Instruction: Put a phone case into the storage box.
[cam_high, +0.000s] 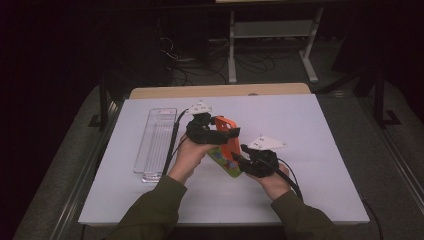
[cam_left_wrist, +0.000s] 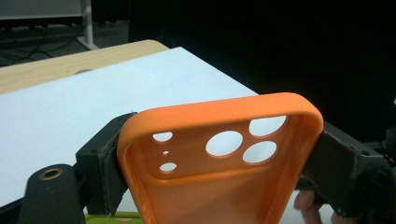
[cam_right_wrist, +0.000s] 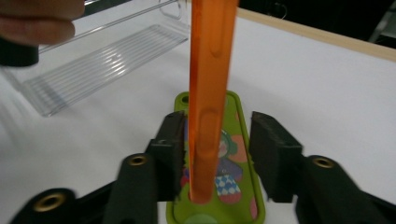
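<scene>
my left claw (cam_left_wrist: 219, 172) is squeezed tight on the orange phone case (cam_left_wrist: 224, 154), held up in the middle of the picture. my right claw (cam_right_wrist: 215, 154) is apart, with the case's thin edge between its pads but not pinched. if my left claw slips, the case could drop onto the green case (cam_right_wrist: 233, 116) lying on the tabletop (cam_high: 310, 150)

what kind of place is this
Probably a lab or workshop set up for recording: a table under a white sheet, cables on the dark floor, and a metal stand behind it.
</scene>
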